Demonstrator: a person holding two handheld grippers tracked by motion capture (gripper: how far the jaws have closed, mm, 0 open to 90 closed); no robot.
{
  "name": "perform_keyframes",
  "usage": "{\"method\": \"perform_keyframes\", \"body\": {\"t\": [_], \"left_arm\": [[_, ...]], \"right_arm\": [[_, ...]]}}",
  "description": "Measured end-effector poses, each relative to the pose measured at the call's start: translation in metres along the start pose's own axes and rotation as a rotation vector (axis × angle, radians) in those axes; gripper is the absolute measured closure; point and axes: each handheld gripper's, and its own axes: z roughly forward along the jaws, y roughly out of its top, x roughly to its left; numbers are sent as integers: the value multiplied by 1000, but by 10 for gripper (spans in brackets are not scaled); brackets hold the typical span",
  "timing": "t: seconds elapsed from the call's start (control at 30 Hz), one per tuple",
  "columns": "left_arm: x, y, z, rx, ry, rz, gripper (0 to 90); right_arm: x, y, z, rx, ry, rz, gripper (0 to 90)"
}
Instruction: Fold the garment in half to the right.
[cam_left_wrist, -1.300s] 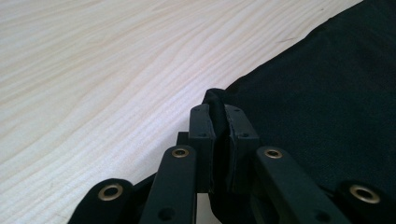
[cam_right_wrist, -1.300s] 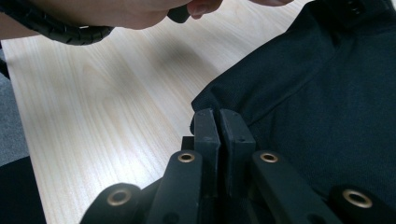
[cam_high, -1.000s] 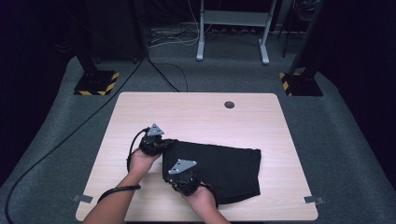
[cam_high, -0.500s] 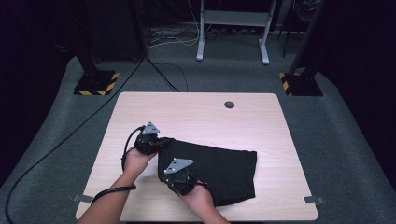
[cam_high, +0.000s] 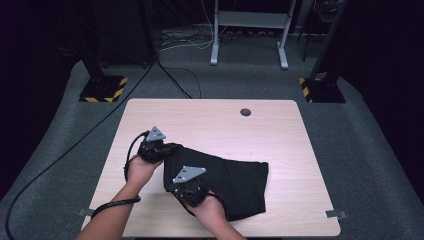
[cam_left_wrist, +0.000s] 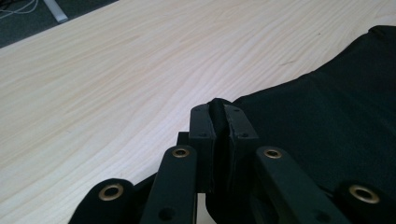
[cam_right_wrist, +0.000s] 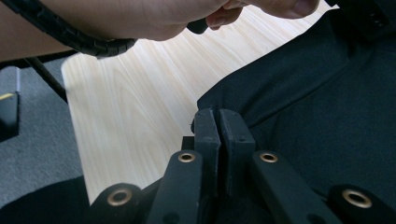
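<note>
High view: soft black cloth (cam_high: 235, 185) crumples on smooth wooden table (cam_high: 210, 125).

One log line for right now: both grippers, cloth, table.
left gripper: shut on cloth | right gripper: shut on cloth | cloth: black, left edge pinched, rest on table

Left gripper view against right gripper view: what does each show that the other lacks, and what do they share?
The left gripper view alone has a grey metal frame foot on the dark floor at top left, and a wide stretch of bare tabletop. The right gripper view alone has the person's other hand above with a ribbed black cable across the wrist, plus the table's edge and the grey carpet beyond. Both share the light wooden table and the black fabric garment, with the left gripper and the right gripper each shut on a fold of its edge.
</note>
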Motion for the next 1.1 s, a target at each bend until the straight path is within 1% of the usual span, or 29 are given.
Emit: {"method": "perform_keyframes", "body": {"t": [0.17, 0.37, 0.57, 0.67, 0.8, 0.87, 1.03, 1.07, 1.1], "left_arm": [[1, 4, -9, -6, 11, 7, 831], [3, 10, -18, -6, 33, 14, 831], [5, 16, -25, 1, 47, 13, 832], [5, 21, -29, -3, 57, 17, 832], [5, 25, -35, -11, 67, 8, 833], [4, 28, -38, -7, 74, 16, 833], [8, 35, -50, 1, 89, 24, 832], [9, 37, -52, 7, 94, 29, 832], [9, 39, -55, 19, 104, 43, 833]], "right_arm": [[4, 6, -1, -18, 11, -7, 869], [5, 14, -4, -46, 31, 7, 870], [6, 21, -7, -66, 37, 1, 870], [6, 25, -8, -78, 42, 6, 870], [8, 31, -10, -90, 50, 1, 870], [9, 35, -11, -95, 56, -3, 870], [12, 42, -13, -116, 65, -10, 870], [12, 44, -13, -120, 68, -10, 870], [13, 46, -13, -123, 71, -10, 870]]}}
